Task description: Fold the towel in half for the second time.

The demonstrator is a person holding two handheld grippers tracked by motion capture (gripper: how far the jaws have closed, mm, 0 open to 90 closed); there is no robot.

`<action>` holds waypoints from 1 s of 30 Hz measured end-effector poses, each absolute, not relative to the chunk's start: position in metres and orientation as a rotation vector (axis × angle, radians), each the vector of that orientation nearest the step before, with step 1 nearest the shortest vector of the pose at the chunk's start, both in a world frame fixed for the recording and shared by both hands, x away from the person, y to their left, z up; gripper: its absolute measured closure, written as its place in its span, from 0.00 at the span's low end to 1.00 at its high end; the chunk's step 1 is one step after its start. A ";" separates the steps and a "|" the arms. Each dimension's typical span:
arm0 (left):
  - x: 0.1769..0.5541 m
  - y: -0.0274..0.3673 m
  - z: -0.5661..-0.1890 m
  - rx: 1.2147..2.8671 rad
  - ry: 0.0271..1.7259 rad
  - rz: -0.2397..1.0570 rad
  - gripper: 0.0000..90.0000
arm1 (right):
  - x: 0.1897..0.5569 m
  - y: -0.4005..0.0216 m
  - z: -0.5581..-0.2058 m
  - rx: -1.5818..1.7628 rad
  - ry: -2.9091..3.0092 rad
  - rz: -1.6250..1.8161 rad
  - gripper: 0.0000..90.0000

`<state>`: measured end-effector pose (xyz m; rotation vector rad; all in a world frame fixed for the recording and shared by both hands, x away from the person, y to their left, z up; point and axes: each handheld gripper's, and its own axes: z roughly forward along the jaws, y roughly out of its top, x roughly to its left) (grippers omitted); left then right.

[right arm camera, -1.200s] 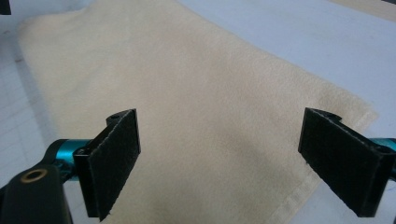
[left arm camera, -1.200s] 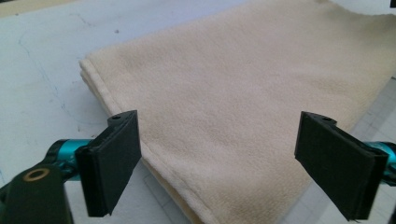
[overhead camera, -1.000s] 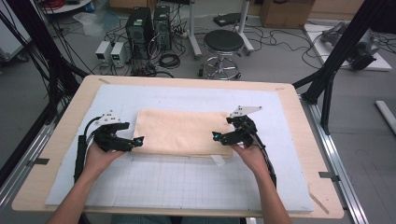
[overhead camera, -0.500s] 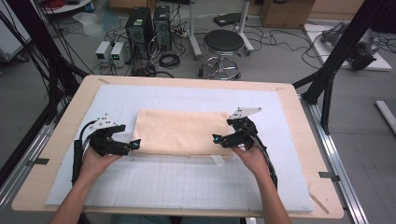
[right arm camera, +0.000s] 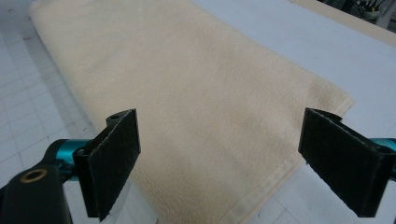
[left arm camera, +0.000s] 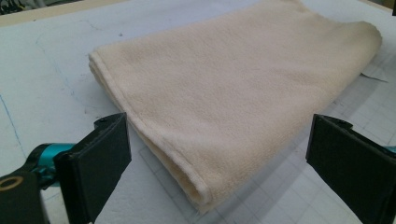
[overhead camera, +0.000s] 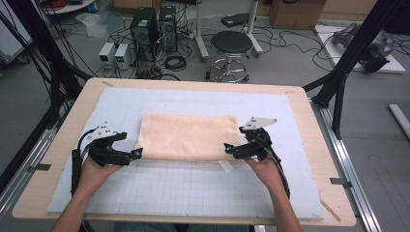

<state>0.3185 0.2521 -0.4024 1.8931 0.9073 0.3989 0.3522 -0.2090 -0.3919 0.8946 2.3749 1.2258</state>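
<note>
Since a second ago: left gripper (overhead camera: pixel 138 152) drawn back off the near left corner of the folded cream towel (overhead camera: pixel 188 136), now just beside that corner with jaws spread wide. Right gripper (overhead camera: pixel 226 147) hardly shifted, poised at the near right corner, jaws likewise spread, nothing pinched between them.

Towel: flat, folded into a rectangle, lying mid-counter on the pale gridded mat (overhead camera: pixel 193 188), long edges running left to right. Seen along the left gripper view: a rounded fold edge of the towel (left arm camera: pixel 233 93) pointing toward the camera, between the two black pads but not clamped. Seen along the right gripper view: a hemmed towel (right arm camera: pixel 196 107) edge running between the open pads, again unclamped.

Small white tag (overhead camera: pixel 225 166) on the mat just before the near edge, by the right gripper. Wooden counter (overhead camera: pixel 309 125) rim bare around the mat. Beyond it: black round stool (overhead camera: pixel 232 46) on the floor.
</note>
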 end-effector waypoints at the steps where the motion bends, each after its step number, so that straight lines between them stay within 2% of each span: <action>1: 0.318 0.252 -0.402 1.898 0.905 0.399 0.08 | 0.351 -0.210 -0.392 0.895 2.370 1.230 0.13; 30: 0.280 0.269 -0.400 1.865 0.898 0.428 0.08 | 0.310 -0.233 -0.395 0.888 2.309 1.251 0.13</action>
